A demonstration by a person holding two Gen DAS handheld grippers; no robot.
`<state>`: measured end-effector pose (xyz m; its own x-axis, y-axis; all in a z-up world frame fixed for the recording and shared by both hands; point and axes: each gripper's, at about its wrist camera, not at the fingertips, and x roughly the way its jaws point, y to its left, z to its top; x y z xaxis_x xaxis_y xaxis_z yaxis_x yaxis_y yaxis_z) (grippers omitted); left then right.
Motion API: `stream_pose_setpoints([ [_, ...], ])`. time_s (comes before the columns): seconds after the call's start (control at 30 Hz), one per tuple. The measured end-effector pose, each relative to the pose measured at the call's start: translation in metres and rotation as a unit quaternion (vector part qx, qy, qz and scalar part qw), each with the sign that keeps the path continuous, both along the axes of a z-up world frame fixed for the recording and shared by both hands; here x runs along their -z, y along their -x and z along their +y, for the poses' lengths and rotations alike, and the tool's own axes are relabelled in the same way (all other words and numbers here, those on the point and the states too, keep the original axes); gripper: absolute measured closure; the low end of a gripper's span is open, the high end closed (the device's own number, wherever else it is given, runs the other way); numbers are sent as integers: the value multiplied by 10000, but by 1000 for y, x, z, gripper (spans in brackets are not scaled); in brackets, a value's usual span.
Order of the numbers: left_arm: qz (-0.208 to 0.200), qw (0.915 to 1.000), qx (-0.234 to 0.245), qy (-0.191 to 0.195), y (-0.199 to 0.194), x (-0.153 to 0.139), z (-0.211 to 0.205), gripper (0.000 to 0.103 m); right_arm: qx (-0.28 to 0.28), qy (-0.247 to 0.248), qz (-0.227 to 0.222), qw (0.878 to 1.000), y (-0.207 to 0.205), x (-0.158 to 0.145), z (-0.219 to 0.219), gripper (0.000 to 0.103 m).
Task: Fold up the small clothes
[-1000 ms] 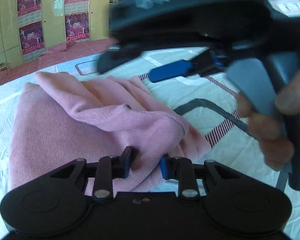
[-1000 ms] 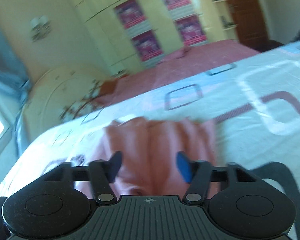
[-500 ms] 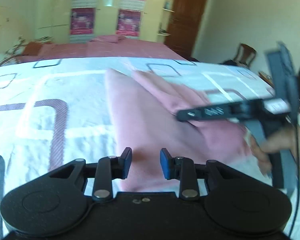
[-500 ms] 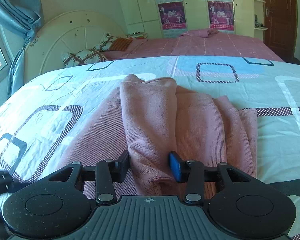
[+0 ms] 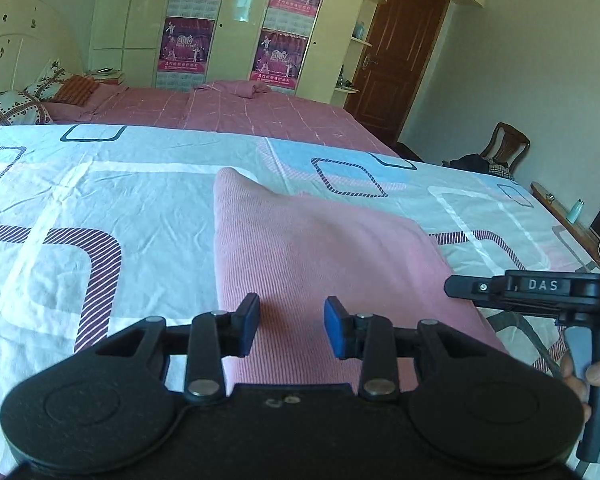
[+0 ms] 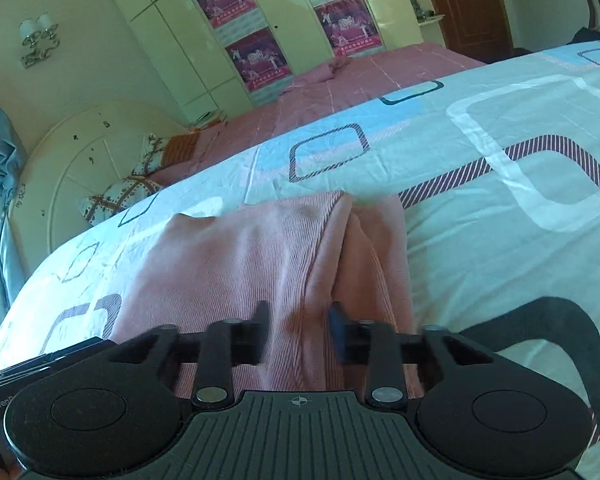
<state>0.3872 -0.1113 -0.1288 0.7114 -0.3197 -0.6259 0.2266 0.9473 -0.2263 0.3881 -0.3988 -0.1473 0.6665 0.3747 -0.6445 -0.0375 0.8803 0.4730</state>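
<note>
A pink ribbed garment [image 5: 320,248] lies on the patterned bedsheet [image 5: 100,208]. My left gripper [image 5: 292,330] hovers just over the garment's near edge. Its jaws are opening, and the blue pads [image 5: 334,332] press on nothing. My right gripper [image 6: 300,334] straddles a raised fold [image 6: 324,256] of the same garment [image 6: 228,264]. Its fingers are blurred and its jaws are opening, with the fold between them. In the left wrist view, the right gripper's black body [image 5: 540,286] shows at the right edge, held by a hand [image 5: 580,384].
Beyond the sheet lies a second bed with a pink cover [image 5: 228,108]. Behind it are wardrobe doors with posters [image 5: 188,44] and a brown door [image 5: 396,60]. Pillows [image 6: 120,196] lean at the headboard. A chair [image 5: 504,148] stands at the far right.
The left view has swung from the crumpled heap to the garment's flat near edge. The right gripper's jaws came in from wide to either side of a fold, and its view has tilted.
</note>
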Motion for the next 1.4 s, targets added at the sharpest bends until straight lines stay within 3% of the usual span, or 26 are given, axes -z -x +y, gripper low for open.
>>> stream_pose_setpoints([
  [0.13,60,9999,-102,1,-3,1,6,69,-112,-159,94,9998,-19,9,6,59],
  [0.37,75,9997,-216,45,-11,5,11,60,-337,-249,209,9989,-44,25,16,60],
  [0.43,108,9995,-264,94,-14,6,12,59,-440,-255,271,9983,-49,29,18,73],
  [0.47,134,9994,-291,141,-16,7,13,59,-481,-229,294,9981,-51,29,20,94],
  [0.7,-23,9996,-261,102,-23,0,6,61,-461,221,-145,9986,-44,5,16,96],
  [0.87,-141,9998,-92,135,-22,-6,-7,57,-385,592,-493,9963,-35,-15,7,96],
  [1.03,36,10000,-84,40,-18,11,-17,47,-123,948,-233,9951,-35,7,-6,96],
  [1.13,200,9996,-208,62,-19,19,-13,47,-234,604,121,9978,-42,22,-12,96],
  [1.27,246,9995,-197,78,-18,16,-3,47,-144,34,150,9998,-20,3,-30,95],
  [1.33,251,9995,-168,69,-16,13,1,47,-146,-4,182,9997,0,-8,-38,90],
  [1.4,249,9995,-171,51,-12,11,4,47,-37,-213,262,9994,24,-13,-47,67],
])
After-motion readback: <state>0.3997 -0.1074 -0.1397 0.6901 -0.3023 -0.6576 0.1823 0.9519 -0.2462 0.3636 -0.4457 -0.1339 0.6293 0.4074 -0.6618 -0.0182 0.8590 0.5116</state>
